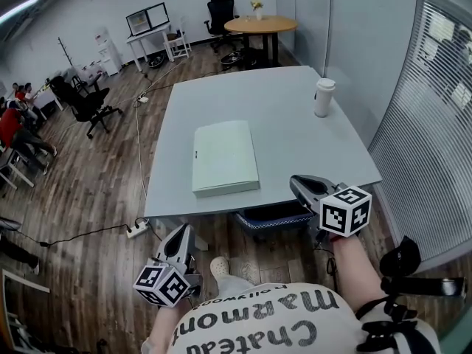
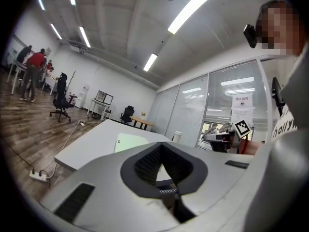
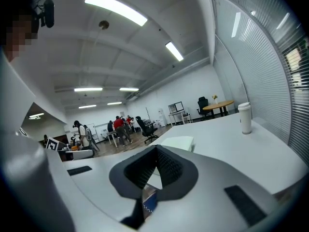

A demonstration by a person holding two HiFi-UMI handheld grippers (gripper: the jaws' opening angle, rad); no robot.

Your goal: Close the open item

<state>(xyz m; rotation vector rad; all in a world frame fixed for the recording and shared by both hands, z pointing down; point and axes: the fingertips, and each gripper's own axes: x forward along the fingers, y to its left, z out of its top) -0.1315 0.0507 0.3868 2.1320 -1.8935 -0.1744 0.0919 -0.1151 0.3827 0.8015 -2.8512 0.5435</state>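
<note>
- We see a pale green case [image 1: 225,157] lying flat on the grey table [image 1: 295,139], near the front edge and left of the middle. Its top lies level on it, and from the head view we make out no gap.
- A white lidded cup [image 1: 324,97] stands upright toward the table's far right, well apart from the case.
- Our left gripper [image 1: 183,231] hangs off the table, below its front left corner and over the wooden floor [image 1: 88,198]. It touches nothing.
- In the left gripper view, the left gripper [image 2: 160,146] has its jaw tips meeting, with nothing between them. Beyond them we see the case [image 2: 133,141] and the cup [image 2: 177,136].
- Our right gripper [image 1: 297,184] is at the table's front right edge, right of the case and clear of it.
- In the right gripper view, the right gripper [image 3: 157,148] also has its jaws pressed together and empty. The case [image 3: 178,142] shows just past the tips, and the cup [image 3: 245,118] stands far right.
- A power strip [image 1: 136,229] lies on the floor by the table's front left corner.
- Farther off we see a round table [image 1: 260,25], a black chair [image 1: 88,105] and people [image 1: 15,124] at the left edge.
</note>
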